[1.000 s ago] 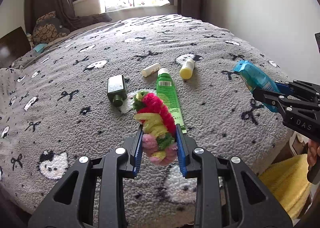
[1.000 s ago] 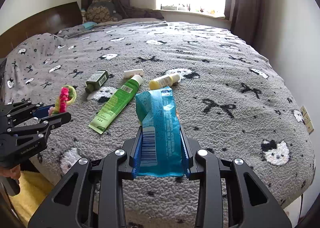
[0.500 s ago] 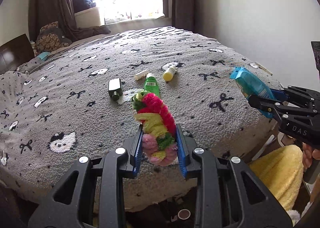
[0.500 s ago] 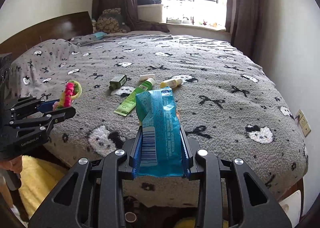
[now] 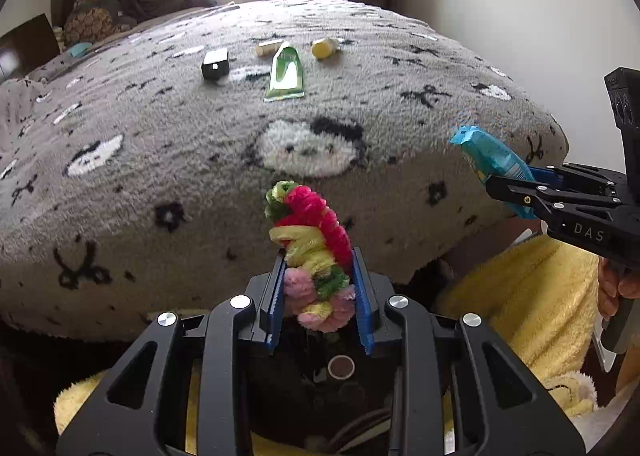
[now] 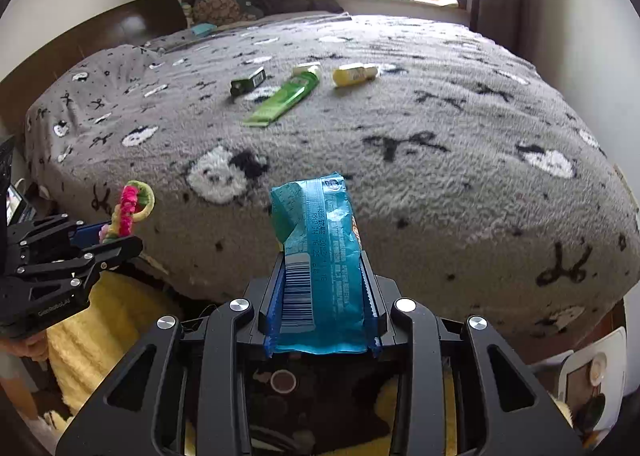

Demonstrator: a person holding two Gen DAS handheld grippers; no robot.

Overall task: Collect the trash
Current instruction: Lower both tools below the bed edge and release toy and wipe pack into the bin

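The left gripper [image 5: 318,288] was clamped on a fuzzy pipe-cleaner ring [image 5: 310,240] of pink, yellow and green, its blue pads pressing the lower loop so the rest stood up free. The right gripper [image 6: 322,296] was clamped likewise on a blue snack wrapper [image 6: 320,240], gripped by its barcode end, probably so the crumpled top could not slip. Both pieces hung off the foot of the bed [image 6: 440,176], over a yellow fleece [image 5: 532,296], seemingly bound for a bin I could not see. On the blanket lay a green tube [image 6: 286,98], a yellow bottle [image 6: 354,74] and a dark box [image 6: 248,82].
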